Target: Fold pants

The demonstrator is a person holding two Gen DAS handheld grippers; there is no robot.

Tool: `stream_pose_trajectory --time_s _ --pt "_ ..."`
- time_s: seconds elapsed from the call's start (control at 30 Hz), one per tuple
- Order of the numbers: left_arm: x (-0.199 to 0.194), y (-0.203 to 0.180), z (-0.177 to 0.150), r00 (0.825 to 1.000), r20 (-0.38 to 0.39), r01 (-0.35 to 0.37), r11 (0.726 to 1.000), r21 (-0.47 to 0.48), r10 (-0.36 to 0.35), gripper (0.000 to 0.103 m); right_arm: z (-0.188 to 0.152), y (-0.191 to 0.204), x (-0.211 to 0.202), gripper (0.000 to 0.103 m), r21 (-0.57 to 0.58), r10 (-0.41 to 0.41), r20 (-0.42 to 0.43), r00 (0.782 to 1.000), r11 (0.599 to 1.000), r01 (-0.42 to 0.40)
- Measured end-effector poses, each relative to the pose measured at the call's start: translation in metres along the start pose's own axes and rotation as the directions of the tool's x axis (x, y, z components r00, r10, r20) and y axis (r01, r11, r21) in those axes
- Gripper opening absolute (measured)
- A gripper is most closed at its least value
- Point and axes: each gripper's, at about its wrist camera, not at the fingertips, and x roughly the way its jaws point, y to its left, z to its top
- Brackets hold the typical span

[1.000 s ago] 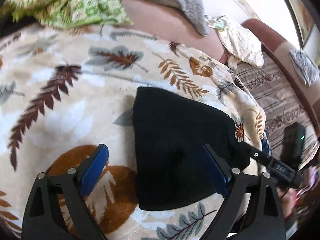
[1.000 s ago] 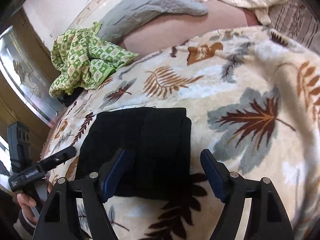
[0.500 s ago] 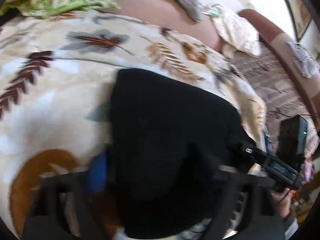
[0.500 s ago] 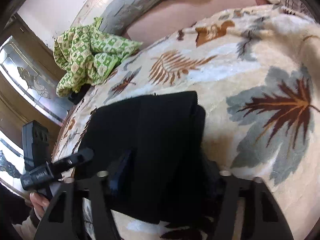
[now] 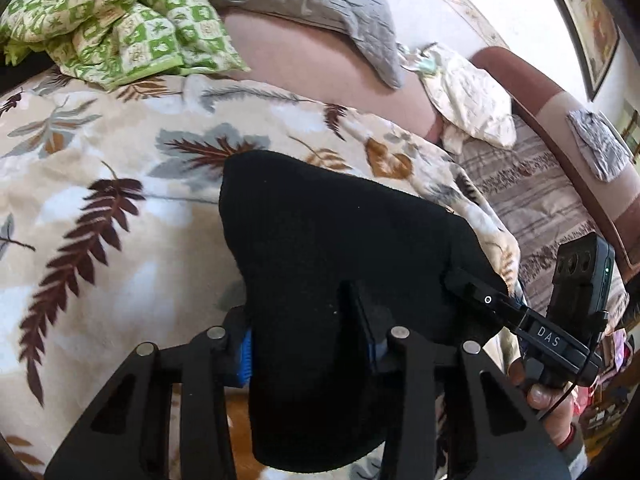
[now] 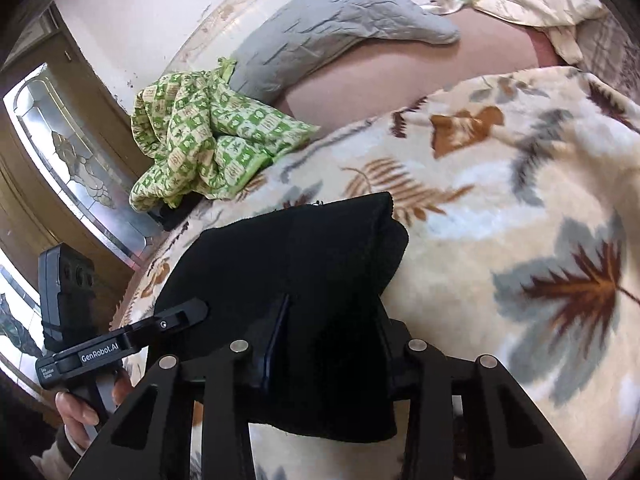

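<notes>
The folded black pants (image 5: 320, 248) lie as a thick pad on the leaf-print blanket (image 5: 100, 184). My left gripper (image 5: 308, 344) is shut on the pants' near edge, its blue pads pressed into the cloth. My right gripper (image 6: 328, 344) is shut on the opposite edge of the same pants (image 6: 288, 264). The near part of the pants looks lifted off the blanket (image 6: 520, 220). Each gripper shows in the other's view: the right one (image 5: 520, 320) at the pants' right edge, the left one (image 6: 132, 340) at their left edge.
A green checked cloth (image 5: 108, 20) and a grey pillow (image 5: 304, 4) lie at the back. A cream cloth (image 5: 468, 100) sits at the back right by the striped sofa seat (image 5: 532, 200). A wooden cabinet with a glass panel (image 6: 68, 152) stands on the left.
Both grippers moved forward onto the pants and closed on opposite edges. They were open and short of the pants a second ago.
</notes>
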Motion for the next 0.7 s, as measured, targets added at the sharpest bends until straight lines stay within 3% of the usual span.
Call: stream_pose_trajectory --time_s 0.17,0.27,0.37,0.43,0.53,0.6,0.7 --pt "0.029 0.017 0.001 0.998 -0.052 -0.045 0.999 -0.031 0.043 0.039 0.014 0.0 0.029 0.038 0.016 -0.002 -0.015 1.0 1.0 0.002" --pt "0.045 0.025 -0.007 0.995 -0.069 -0.078 0.996 -0.047 0.075 0.051 0.008 -0.012 0.052 0.04 0.052 -0.031 -0.064 0.997 0.998 0.034" --pt "0.044 0.027 -0.007 0.995 -0.066 -0.075 0.994 -0.079 0.07 0.061 -0.001 -0.021 0.067 0.049 0.049 -0.067 -0.095 0.993 0.996 0.072" --pt "0.04 0.027 -0.004 0.994 -0.074 -0.088 0.993 -0.075 0.083 0.062 0.0 -0.023 0.062 0.052 0.054 -0.058 -0.096 0.994 0.997 0.063" --pt "0.026 0.023 -0.001 0.992 -0.043 -0.124 0.991 -0.056 0.122 0.062 0.006 -0.012 0.048 0.052 0.007 -0.105 -0.086 0.991 0.994 0.106" --pt "0.014 0.022 -0.001 0.991 -0.009 -0.132 0.99 -0.05 0.132 0.062 0.011 0.001 0.03 0.052 -0.038 -0.136 -0.03 0.99 0.99 0.134" --pt "0.0 0.02 -0.002 0.99 0.019 -0.135 0.99 -0.049 0.136 0.066 0.015 0.021 0.012 0.048 -0.09 -0.104 0.018 0.994 0.99 0.105"
